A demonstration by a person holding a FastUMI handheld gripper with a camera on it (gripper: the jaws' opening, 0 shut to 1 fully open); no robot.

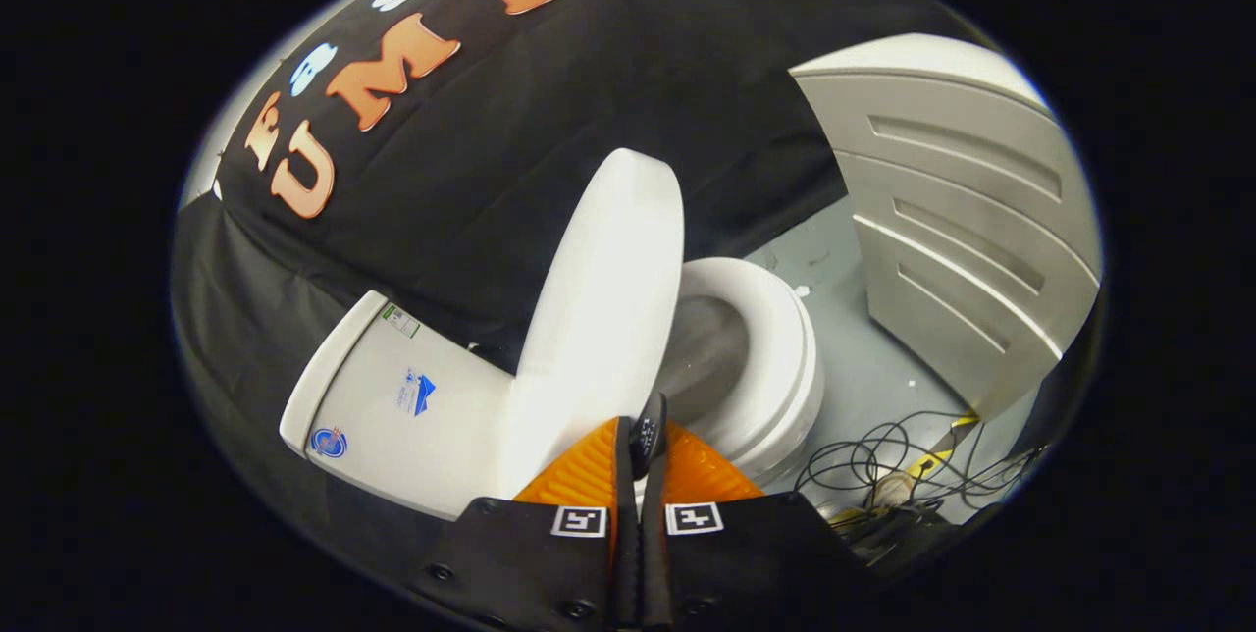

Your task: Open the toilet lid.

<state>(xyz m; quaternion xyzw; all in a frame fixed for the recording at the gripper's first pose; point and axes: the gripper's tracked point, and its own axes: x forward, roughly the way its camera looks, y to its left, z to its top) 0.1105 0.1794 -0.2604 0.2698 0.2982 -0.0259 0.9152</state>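
Tongs [643,450]: seen at the near end of the gripper view, pointing forward.
Fingers [589,470]: drawn together, at most a thin slit between them.
Grip: apparently nothing clamped; a small dark tip shows at the slit's far end, hard to identify.
Tilt: rolled sideways.
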